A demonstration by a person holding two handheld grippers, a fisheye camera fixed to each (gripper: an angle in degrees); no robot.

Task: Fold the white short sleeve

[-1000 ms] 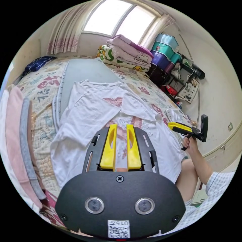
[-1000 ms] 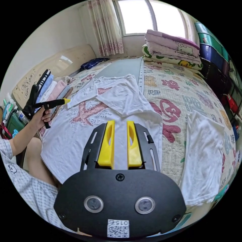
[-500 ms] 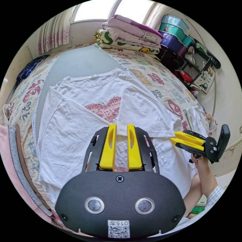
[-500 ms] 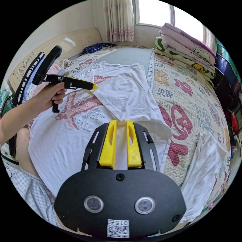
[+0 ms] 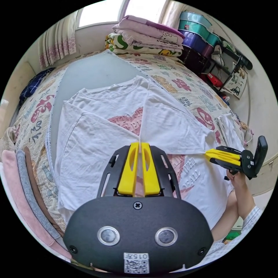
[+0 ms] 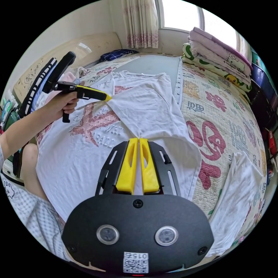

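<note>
- On the bed (image 5: pixel 173 84), over a patterned quilt (image 6: pixel 220 121), the white shirt (image 5: pixel 95 139) is spread flat, its pink print partly covered by a sleeve panel folded inward.
- At the near corner of that folded panel (image 5: pixel 170 127), the left hand-held gripper (image 5: pixel 140 144) is seen in its own view with its yellow jaws pressed together on the cloth edge.
- The same left hand-held gripper (image 6: pixel 107 98) is seen from the side in the right gripper view, held in a hand (image 6: pixel 62 105), its tips nipping the panel's corner.
- The right hand-held gripper (image 6: pixel 138 140) is shown in its own view with jaws closed on the panel's other lower corner, the fabric drawn to a point between them.
- In the left gripper view, the right hand-held gripper (image 5: pixel 208 155) is seen at the shirt's side, pinching that corner, with a hand (image 5: pixel 236 179) below it.
- A grey mat (image 5: pixel 92 72) lies under the shirt's collar end.
- A second white garment (image 6: pixel 234 185) lies folded on the quilt, well apart from the shirt.
- Folded blankets (image 5: pixel 144 36) are stacked at the far end of the bed, near the window (image 6: pixel 179 14).
- Stacked bins (image 5: pixel 197 31) stand beside the blankets.
- A pile of folded clothes (image 5: pixel 26 185) is seen along the bed's other edge.
</note>
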